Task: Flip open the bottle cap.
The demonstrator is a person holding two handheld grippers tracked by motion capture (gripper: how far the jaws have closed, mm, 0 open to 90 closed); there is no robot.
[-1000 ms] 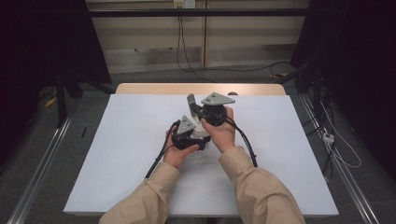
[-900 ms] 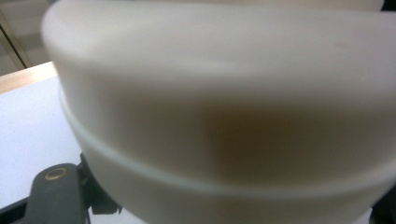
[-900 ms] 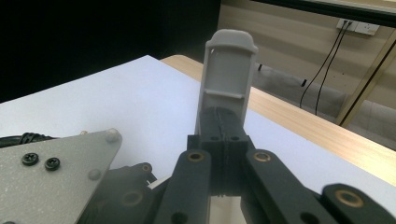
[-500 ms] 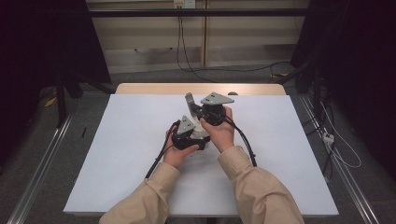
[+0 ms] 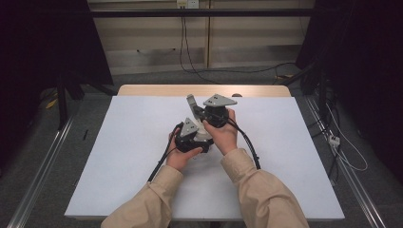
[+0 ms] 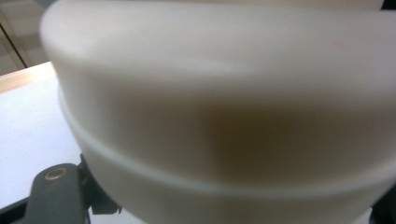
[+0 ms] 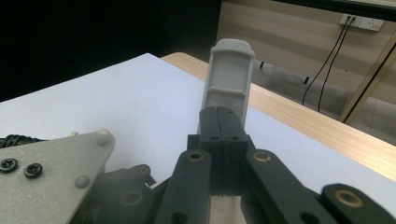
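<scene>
High view: our right gripper (image 5: 194, 105) pinches a grey tab (image 7: 229, 79); a cream container (image 6: 224, 116) crowds our left gripper (image 5: 199, 137), jaw state unclear; progress likely early

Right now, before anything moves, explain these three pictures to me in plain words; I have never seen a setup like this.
There is no robot here: a person in beige sleeves holds a two-jaw gripper in each hand. The high view looks down on the white-covered table from the person's side. The other two pictures come from cameras riding on the grippers. The right gripper has its black jaws shut on a flat grey plastic piece with a rounded top, held upright. The left gripper sits close beside it. Its camera is right up against a smooth cream-white rounded object, too blurred to identify, so I cannot tell whether those jaws are closed.
</scene>
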